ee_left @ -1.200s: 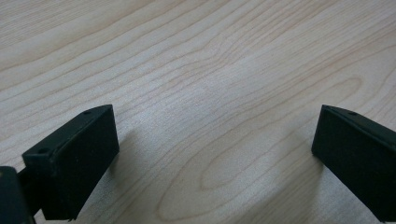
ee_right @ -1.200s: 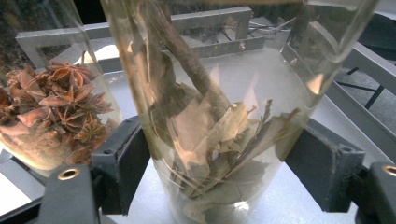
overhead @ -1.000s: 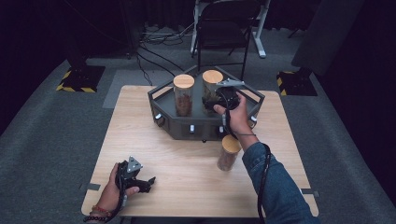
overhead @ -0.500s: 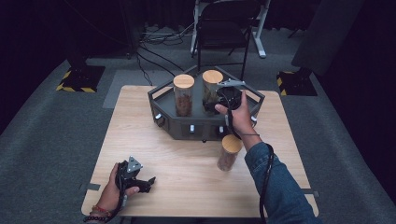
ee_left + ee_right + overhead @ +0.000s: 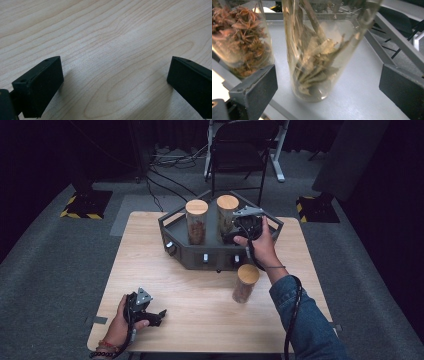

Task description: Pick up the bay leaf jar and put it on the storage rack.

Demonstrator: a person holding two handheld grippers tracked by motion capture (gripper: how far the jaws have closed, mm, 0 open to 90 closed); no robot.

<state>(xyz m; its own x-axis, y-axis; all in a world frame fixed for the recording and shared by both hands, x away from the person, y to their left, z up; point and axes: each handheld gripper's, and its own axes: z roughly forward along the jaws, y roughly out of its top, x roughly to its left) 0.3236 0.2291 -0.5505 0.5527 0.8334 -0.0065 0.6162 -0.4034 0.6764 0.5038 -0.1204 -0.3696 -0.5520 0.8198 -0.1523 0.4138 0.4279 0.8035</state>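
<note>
A dark grey hexagonal tray (image 5: 172,232) at the back of the wooden table (image 5: 150,260) holds two cork-lidded glass jars. The left jar (image 5: 196,221) contains star anise (image 5: 242,37). The right jar (image 5: 227,214) holds dried leaves (image 5: 317,57). My right gripper (image 5: 235,231) is at that right jar, open, with the jar between its wide jaws (image 5: 325,82) and touching neither. A third lidded jar (image 5: 245,283) stands on the table in front of the tray. My left gripper (image 5: 157,316) rests open near the front left edge over bare wood (image 5: 115,82).
The tray has small knobs (image 5: 205,257) on its front wall. A folding chair (image 5: 239,155) and cables stand behind the table. Yellow-black striped bases (image 5: 82,205) sit on the floor at both sides.
</note>
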